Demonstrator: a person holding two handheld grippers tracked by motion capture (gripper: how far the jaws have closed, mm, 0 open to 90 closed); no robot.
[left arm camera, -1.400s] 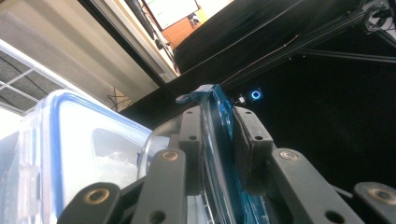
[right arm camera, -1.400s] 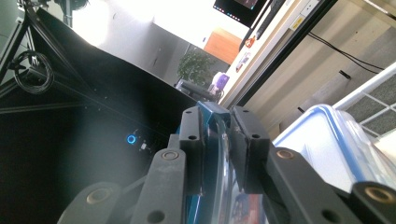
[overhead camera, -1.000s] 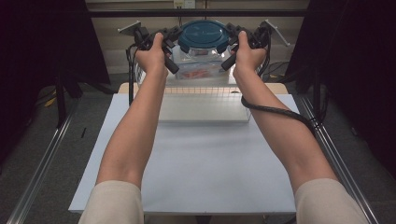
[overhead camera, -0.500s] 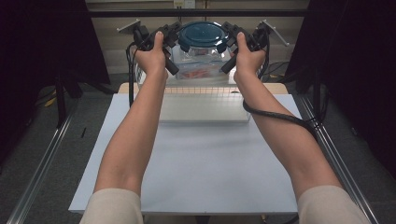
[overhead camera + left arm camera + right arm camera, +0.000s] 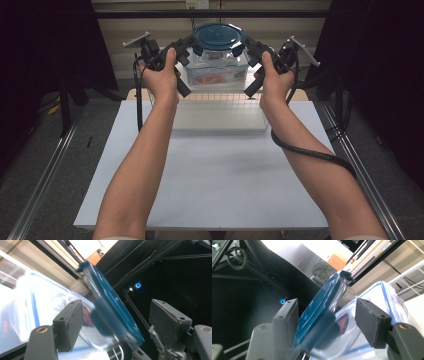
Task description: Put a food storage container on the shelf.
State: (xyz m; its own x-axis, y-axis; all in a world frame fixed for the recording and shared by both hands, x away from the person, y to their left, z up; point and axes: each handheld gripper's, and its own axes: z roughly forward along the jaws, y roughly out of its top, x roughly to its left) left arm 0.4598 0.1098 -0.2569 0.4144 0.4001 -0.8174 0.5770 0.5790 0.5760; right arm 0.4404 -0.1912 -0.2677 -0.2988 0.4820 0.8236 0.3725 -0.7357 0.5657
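Observation:
A round clear container with a dark blue lid (image 5: 218,37) stands on top of a clear plastic box (image 5: 218,76) at the table's far end. My left gripper (image 5: 192,48) is at the lid's left edge and my right gripper (image 5: 246,49) at its right edge. Both sets of jaws have just been opening. In the left gripper view the blue lid (image 5: 110,302) lies tilted between the spread pads (image 5: 70,325) of the left gripper (image 5: 117,322), with a gap on either side. In the right gripper view the lid (image 5: 322,305) sits between the pads (image 5: 372,325) of the right gripper (image 5: 328,322), unpressed.
A wire basket (image 5: 215,102) stands in front of the plastic box on a white board (image 5: 210,170). Metal rails (image 5: 45,170) run along both sides of the table. The right gripper's black cable (image 5: 310,152) loops under the right forearm. Dark curtains hang on both sides.
Both grippers' jaws have spread apart from the lid's rim. Both hands have drawn back a little toward the near side. The container stays where it was.

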